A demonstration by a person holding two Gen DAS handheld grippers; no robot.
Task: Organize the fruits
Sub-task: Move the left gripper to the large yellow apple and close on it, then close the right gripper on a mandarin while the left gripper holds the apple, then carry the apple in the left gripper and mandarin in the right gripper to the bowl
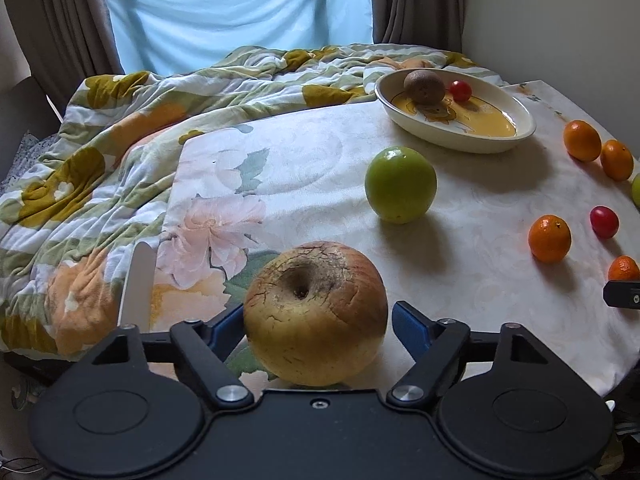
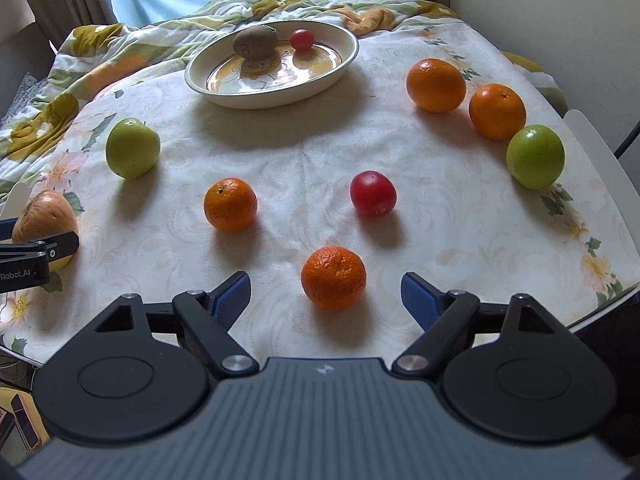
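Observation:
A wrinkled yellow-red apple (image 1: 316, 312) sits on the table between the fingers of my left gripper (image 1: 318, 326); the left pad touches it, and a small gap shows at the right pad. The apple also shows in the right wrist view (image 2: 44, 216). My right gripper (image 2: 326, 294) is open, with a mandarin (image 2: 333, 277) just ahead between its fingertips, untouched. An oval cream dish (image 2: 224, 92) at the back holds a kiwi (image 2: 255, 42) and a cherry tomato (image 2: 301, 39). A green apple (image 2: 132, 153), another mandarin (image 2: 230, 204) and a red tomato (image 2: 373, 193) lie mid-table.
Two oranges (image 2: 436, 85) (image 2: 497, 111) and a second green apple (image 2: 535, 157) lie at the right. A rumpled floral quilt (image 1: 80, 184) borders the table's left and back. The floral tablecloth (image 2: 280, 152) covers the table; a wall is on the right.

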